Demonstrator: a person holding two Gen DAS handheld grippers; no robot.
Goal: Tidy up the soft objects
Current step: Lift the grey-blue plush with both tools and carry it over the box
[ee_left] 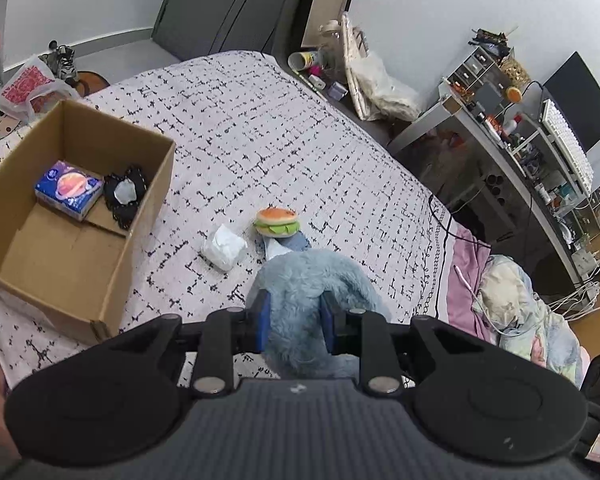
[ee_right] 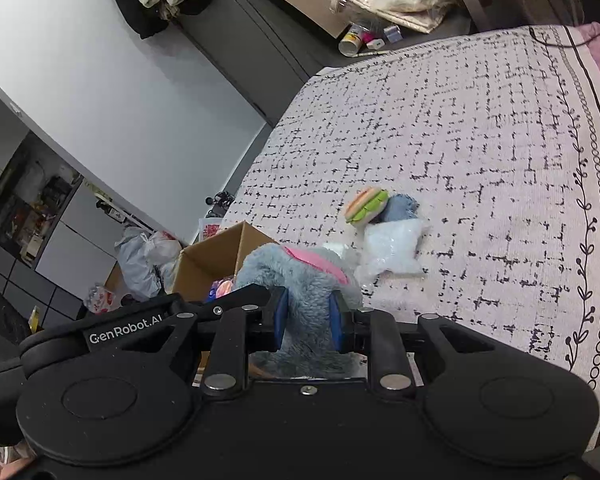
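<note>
A fluffy blue plush toy (ee_left: pixel 304 280) with a pink patch (ee_right: pixel 316 262) hangs above the bed, gripped from both sides. My left gripper (ee_left: pixel 296 320) is shut on one part of it, and my right gripper (ee_right: pixel 308 318) is shut on another. On the patterned bedspread (ee_left: pixel 260 120) past the plush lie a burger plush (ee_left: pixel 276 222), a white tissue pack (ee_left: pixel 225 248) and a small blue cloth (ee_left: pixel 296 243). A clear plastic bag (ee_right: pixel 394 248) lies beside the burger plush (ee_right: pixel 366 205). The open cardboard box (ee_left: pixel 112 264) stands on the bed to the left.
The box holds a blue tissue packet (ee_left: pixel 69 190) and a black lace item (ee_left: pixel 125 196). Plastic bags (ee_left: pixel 32 88) lie beyond it. A cluttered desk with a keyboard (ee_left: pixel 566 140) and monitor (ee_left: pixel 580 100) stands right of the bed. Crumpled bedding (ee_left: pixel 528 320) is piled at the bed's right edge.
</note>
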